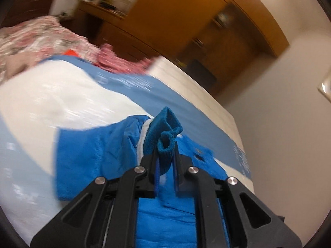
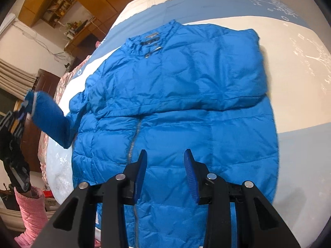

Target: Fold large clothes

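Note:
A bright blue quilted jacket (image 2: 182,95) lies front up on the bed, zipper down its middle, collar at the far end. One sleeve is folded across the chest (image 2: 206,95). My left gripper (image 1: 164,155) is shut on the knitted cuff (image 1: 165,132) of the other sleeve and holds it above the bed; in the right wrist view that lifted sleeve (image 2: 49,117) and the left gripper (image 2: 23,107) show at the far left. My right gripper (image 2: 165,161) is open and empty, hovering over the jacket's lower front.
The bed (image 2: 300,72) has a white and pale blue cover. A pink floral quilt (image 1: 41,39) lies bunched at the far end. Wooden wardrobes (image 1: 186,20) and shelves stand beyond the bed. A pink sleeve (image 2: 31,212) of the person shows at the lower left.

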Tool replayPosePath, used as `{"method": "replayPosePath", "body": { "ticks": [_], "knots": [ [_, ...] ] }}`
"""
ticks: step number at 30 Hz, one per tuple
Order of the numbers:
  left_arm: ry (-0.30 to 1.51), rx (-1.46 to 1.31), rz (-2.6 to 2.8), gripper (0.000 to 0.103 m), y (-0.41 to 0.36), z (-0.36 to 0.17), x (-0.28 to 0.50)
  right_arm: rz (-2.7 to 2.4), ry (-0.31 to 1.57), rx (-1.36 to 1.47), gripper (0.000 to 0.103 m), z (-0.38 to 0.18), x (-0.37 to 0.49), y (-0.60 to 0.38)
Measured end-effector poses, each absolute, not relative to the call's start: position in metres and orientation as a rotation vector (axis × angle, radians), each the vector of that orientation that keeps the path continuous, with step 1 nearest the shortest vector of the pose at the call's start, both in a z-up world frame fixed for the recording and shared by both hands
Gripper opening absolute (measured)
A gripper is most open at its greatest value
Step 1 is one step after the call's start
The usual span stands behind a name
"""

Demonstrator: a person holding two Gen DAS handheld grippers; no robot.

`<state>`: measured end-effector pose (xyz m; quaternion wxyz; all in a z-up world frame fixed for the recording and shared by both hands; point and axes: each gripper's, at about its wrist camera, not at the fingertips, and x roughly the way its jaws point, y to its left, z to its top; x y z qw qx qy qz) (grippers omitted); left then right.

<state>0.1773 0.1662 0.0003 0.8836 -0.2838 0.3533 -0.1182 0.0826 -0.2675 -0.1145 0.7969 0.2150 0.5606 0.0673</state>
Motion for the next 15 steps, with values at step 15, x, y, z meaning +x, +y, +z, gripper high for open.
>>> {"method": "replayPosePath", "body": {
  "ticks": [15],
  "knots": [
    [1.137, -0.411, -0.384, 0.009, 0.005, -0.140, 0.257, 0.119, 1.213, 0.483, 0.037, -0.125, 0.086, -0.307]
  ]
}}
